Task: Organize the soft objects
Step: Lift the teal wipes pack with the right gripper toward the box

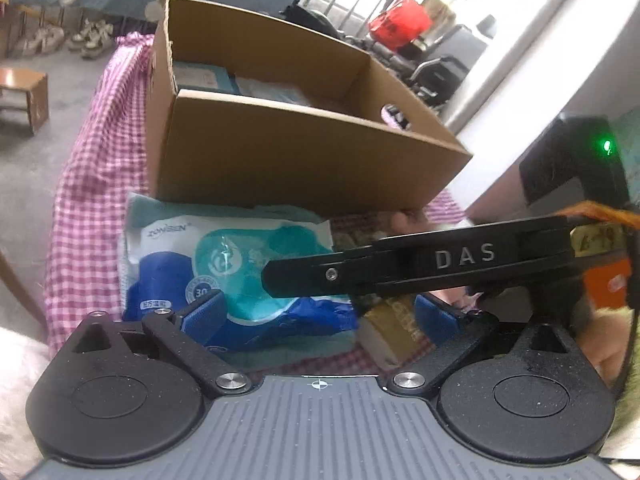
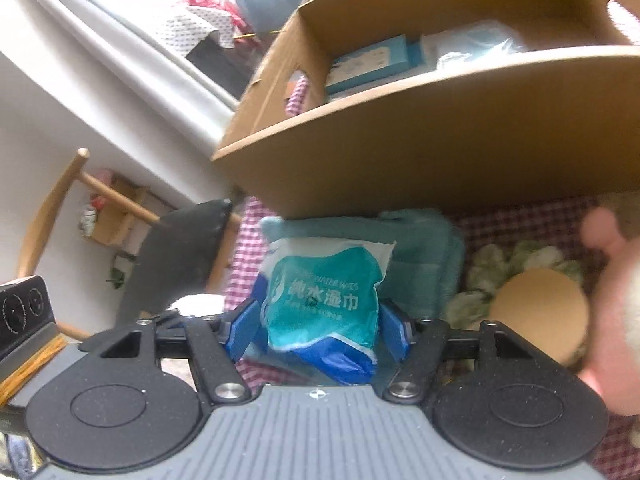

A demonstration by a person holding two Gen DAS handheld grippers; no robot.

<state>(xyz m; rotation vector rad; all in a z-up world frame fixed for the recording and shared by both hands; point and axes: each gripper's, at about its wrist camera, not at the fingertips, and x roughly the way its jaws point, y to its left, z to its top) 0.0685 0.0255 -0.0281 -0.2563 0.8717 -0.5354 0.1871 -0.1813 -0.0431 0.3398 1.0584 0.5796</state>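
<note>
Wipes pack (image 2: pixel 324 300) bracketed by right gripper (image 2: pixel 320 326); jaws apparently closed on it. Left gripper (image 1: pixel 320 312) jaws open, empty. Lift into cardboard box (image 2: pixel 400 152) called for next.

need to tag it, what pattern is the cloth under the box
Pink-and-white gingham checks on the cloth, clearest in the left wrist view.

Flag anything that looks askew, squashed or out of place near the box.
The wet wipes pack looks crumpled, pinched between the right gripper's blue pads, its lower end buckled. It lies on a folded teal towel in front of the cardboard box, not inside. Nothing looks spilled.
</note>
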